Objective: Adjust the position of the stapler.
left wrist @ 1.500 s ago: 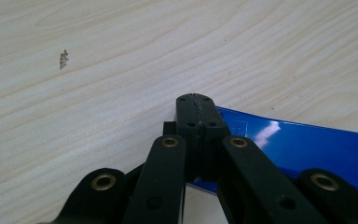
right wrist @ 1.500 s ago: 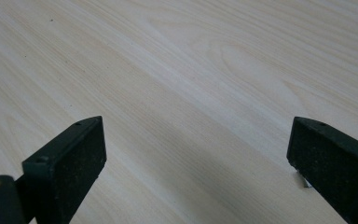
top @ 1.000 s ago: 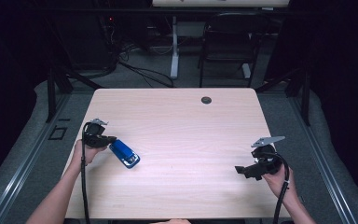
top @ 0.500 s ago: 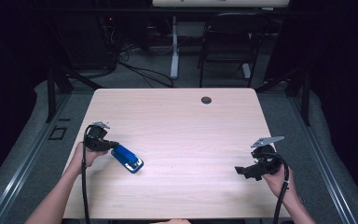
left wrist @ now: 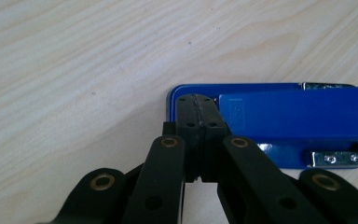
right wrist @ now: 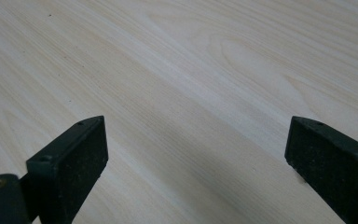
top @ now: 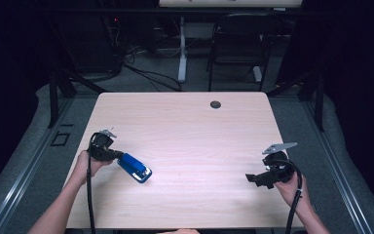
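A: What's that blue thing?
B: A blue stapler (top: 135, 168) with metal fittings, lying flat and closed on the table's (top: 199, 141) left side, angled diagonally.
A: On which part?
B: Near the front-left edge.

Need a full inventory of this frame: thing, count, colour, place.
blue stapler with metal parts: 1, blue, left part of the table, lying flat.
light wooden table: 1, pale wood, centre.
round dark grommet: 1, black, far edge of the table.
black chair: 1, black, beyond the table.
white desk leg: 1, white, on the floor behind the table.
left gripper: 1, black, jaws shut, tips over the stapler's end.
right gripper: 1, black, jaws open over bare table on the right.
forearms: 2, entering from the bottom edge.
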The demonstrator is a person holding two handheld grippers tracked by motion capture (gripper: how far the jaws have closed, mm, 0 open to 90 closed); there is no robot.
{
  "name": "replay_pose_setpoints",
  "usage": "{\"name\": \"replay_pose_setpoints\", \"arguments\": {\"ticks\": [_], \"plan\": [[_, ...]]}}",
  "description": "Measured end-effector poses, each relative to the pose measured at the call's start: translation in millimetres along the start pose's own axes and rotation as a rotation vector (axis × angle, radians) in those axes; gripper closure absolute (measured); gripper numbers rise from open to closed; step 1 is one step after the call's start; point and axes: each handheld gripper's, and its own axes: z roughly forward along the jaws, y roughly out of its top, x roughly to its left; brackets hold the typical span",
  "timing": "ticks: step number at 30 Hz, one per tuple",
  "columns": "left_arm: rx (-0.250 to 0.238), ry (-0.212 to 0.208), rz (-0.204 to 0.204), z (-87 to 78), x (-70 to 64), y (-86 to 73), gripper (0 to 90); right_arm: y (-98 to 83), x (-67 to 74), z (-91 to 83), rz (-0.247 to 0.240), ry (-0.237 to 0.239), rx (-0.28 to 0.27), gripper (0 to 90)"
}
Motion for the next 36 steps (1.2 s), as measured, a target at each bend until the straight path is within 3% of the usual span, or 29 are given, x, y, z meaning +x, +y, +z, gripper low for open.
{"name": "replay_pose_setpoints", "arguments": {"ticks": [4,10,16,19,24,30,36], "plan": [[0.016,0.01,0.01,-0.8,-1.6,0.5,89.3,1.0,1.2,1.3,-0.001,0.003,0.009,5.5],[0.017,-0.053,-0.018,-0.8,3.5,-1.5,90.0,1.2,1.1,3.2,-0.004,0.001,0.012,5.8],[0.022,-0.055,-0.025,-0.9,3.2,-1.3,90.0,2.0,1.8,4.0,-0.007,0.001,0.017,5.9],[0.033,-0.094,-0.037,1.0,1.6,-4.3,90.0,1.8,1.7,4.3,-0.006,0.0,0.016,5.9],[0.038,-0.088,-0.031,1.3,-1.4,-7.7,90.0,1.9,1.0,3.2,-0.011,0.0,0.022,6.0],[0.048,-0.064,0.006,0.8,-4.5,-4.9,90.0,2.7,3.1,5.4,-0.017,0.0,0.019,6.0],[0.015,-0.036,0.037,0.9,-7.8,-0.3,89.3,1.9,2.2,5.0,-0.013,-0.001,0.019,6.1]]}}
